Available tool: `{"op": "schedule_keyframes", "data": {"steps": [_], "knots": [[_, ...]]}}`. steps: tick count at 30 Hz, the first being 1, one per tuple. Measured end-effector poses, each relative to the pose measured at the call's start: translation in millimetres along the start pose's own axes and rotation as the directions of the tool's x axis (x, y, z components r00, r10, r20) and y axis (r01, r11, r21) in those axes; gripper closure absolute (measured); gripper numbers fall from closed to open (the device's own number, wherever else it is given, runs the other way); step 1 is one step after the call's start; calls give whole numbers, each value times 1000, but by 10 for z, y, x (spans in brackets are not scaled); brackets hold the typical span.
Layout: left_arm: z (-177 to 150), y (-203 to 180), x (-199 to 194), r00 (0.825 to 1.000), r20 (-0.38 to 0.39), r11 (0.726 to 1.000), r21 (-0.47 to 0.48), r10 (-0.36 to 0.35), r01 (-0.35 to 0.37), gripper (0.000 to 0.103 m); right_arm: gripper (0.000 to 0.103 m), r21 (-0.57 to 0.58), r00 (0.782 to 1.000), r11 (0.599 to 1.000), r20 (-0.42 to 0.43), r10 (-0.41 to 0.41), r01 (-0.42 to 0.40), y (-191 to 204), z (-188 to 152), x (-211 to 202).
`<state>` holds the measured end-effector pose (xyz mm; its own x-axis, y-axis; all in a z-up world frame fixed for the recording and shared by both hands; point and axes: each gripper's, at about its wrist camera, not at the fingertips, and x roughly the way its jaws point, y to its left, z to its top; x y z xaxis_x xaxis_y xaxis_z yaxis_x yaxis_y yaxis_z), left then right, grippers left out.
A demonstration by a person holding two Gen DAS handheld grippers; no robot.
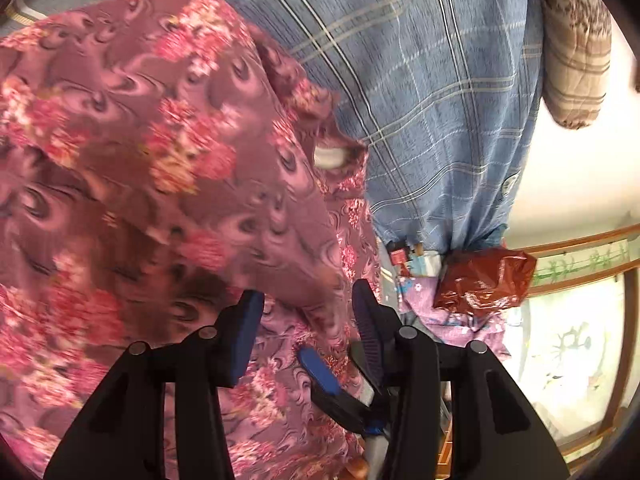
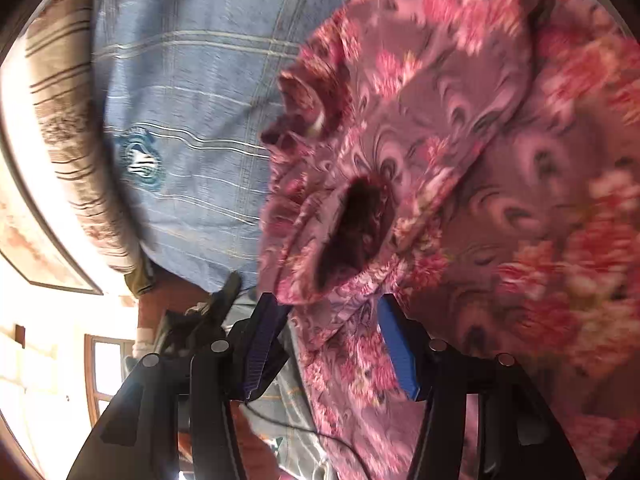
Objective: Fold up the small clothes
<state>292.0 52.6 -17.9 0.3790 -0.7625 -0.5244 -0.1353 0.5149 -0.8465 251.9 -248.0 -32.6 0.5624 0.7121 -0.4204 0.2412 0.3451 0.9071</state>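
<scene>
A maroon garment with pink flowers (image 1: 160,168) lies spread and rumpled on a blue checked bedsheet (image 1: 420,100). My left gripper (image 1: 308,316) stands open low over its near edge, with cloth lying loose between the blue pads. A second blue-padded finger (image 1: 318,370) pokes in beside it. In the right wrist view the same garment (image 2: 500,200) fills the right side, and a dark sleeve opening (image 2: 352,232) faces me. My right gripper (image 2: 330,336) is open too. A fold of the cloth sits between its fingers, and the pads do not press on it.
A brown striped pillow (image 1: 576,48) lies at the far edge of the sheet and shows again as the pillow (image 2: 68,140). A red-brown plastic bag (image 1: 484,284) and a lilac printed cloth (image 1: 452,320) sit past the bed's edge. A wooden frame (image 1: 580,276) stands beyond.
</scene>
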Motion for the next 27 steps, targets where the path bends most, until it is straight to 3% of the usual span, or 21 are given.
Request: {"op": "schedule_keyframes", "data": {"steps": [5, 7, 11, 18, 19, 20, 21, 22, 24, 27], "knots": [[211, 376, -395, 995, 102, 996, -89, -19, 28, 59, 48, 63, 997, 995, 38, 74, -76, 31, 48, 196], [296, 536, -534, 991, 132, 992, -122, 0, 17, 54, 48, 99, 995, 990, 30, 97, -99, 42, 48, 251], [436, 762, -597, 992, 125, 988, -156, 32, -13, 53, 49, 108, 994, 989, -8, 107, -105, 147, -15, 268], [616, 795, -458, 991, 121, 984, -176, 56, -34, 54, 49, 118, 994, 989, 84, 74, -84, 186, 107, 288], [653, 776, -471, 989, 132, 985, -169, 64, -41, 59, 54, 138, 994, 988, 87, 64, -75, 158, 131, 322], [688, 754, -487, 987, 141, 986, -160, 74, -51, 85, 61, 159, 994, 985, 95, 45, -60, 128, 156, 368], [722, 725, -508, 987, 138, 987, -146, 80, -60, 100, 84, 155, 995, 987, 99, 31, -46, 124, 177, 384], [742, 690, -543, 987, 140, 989, -136, 73, -54, 101, 96, 135, 995, 991, 97, 14, -27, 133, 209, 389], [736, 554, -685, 979, 180, 993, -94, 91, -75, 101, 96, 45, 994, 999, 105, -8, 3, 272, 285, 326], [639, 349, -853, 979, 201, 999, -40, 41, -34, 101, 97, -137, 984, 989, 167, 68, -46, 737, 438, 17]]}}
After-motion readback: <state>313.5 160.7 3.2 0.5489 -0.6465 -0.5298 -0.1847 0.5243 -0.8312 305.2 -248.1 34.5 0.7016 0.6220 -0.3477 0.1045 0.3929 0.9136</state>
